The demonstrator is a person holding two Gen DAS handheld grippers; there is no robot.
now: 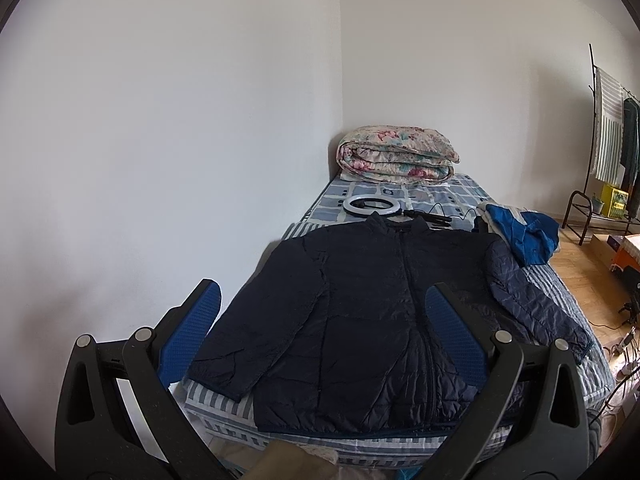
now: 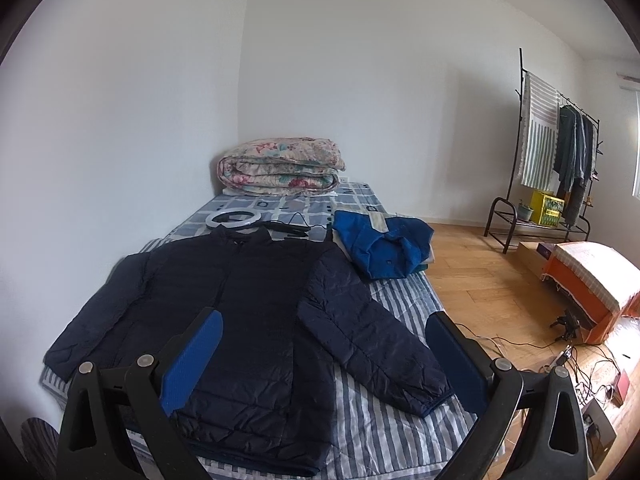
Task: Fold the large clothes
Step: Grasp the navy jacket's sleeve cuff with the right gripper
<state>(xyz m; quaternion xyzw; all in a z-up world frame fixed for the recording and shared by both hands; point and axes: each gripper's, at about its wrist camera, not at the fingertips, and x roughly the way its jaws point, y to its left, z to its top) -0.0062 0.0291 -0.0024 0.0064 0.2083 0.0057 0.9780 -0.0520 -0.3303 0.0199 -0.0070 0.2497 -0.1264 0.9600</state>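
A dark navy quilted jacket (image 1: pixel 360 320) (image 2: pixel 240 312) lies flat and zipped on the striped bed (image 1: pixel 560 304) (image 2: pixel 384 432), collar toward the far wall, both sleeves spread out. My left gripper (image 1: pixel 322 296) hovers open above the jacket's lower half, nothing between its blue pads. My right gripper (image 2: pixel 324 322) is open too, held over the jacket's right sleeve (image 2: pixel 368 340) near the bed's foot. Neither gripper touches the cloth.
A folded floral quilt (image 1: pixel 398 154) (image 2: pixel 280 168) sits at the head of the bed. A ring light (image 1: pixel 374 205) (image 2: pixel 232 220) with cable lies behind the collar. A blue garment (image 1: pixel 524 236) (image 2: pixel 380 248) is heaped at the bed's right edge. A clothes rack (image 2: pixel 556 160), orange box (image 2: pixel 592 292) and floor cables (image 2: pixel 580 372) stand right.
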